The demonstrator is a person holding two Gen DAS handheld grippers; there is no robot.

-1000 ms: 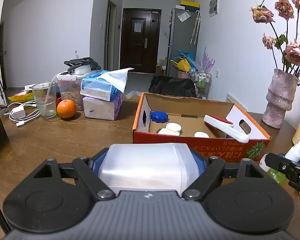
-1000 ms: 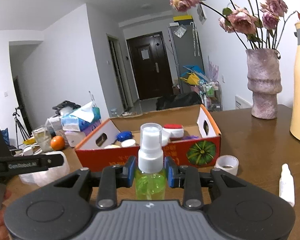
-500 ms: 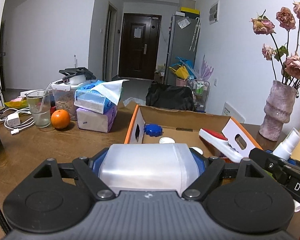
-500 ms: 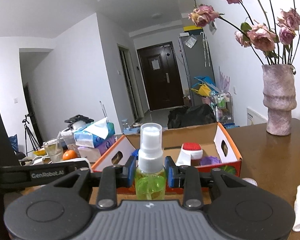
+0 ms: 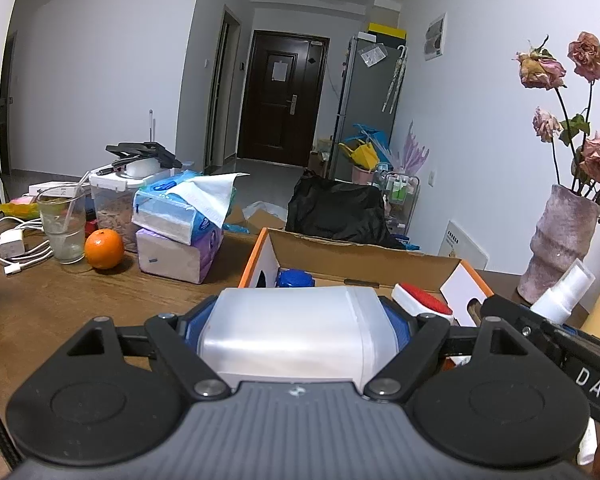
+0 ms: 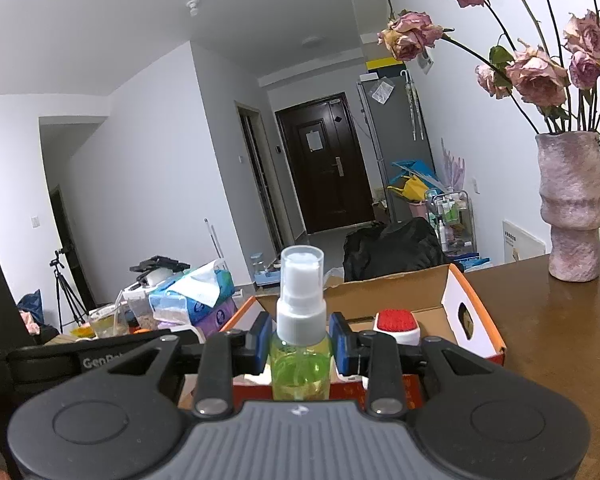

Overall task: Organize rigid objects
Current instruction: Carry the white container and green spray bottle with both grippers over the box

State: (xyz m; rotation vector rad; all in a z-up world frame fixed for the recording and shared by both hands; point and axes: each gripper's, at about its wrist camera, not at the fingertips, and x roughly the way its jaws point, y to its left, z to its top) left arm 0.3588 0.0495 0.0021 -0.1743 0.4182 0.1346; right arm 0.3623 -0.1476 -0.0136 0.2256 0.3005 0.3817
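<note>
While the cardboard box [image 5: 364,254] stands open on the counter [image 5: 60,300], a translucent white container [image 5: 296,332] is pinched between the blue pads of the left hand-held gripper [image 5: 296,320] just before the box. A green spray bottle [image 6: 300,356] is clamped upright in the right hand-held gripper [image 6: 300,340], before the box's near wall. A red-topped brush [image 6: 396,326] is seen inside the box.
</note>
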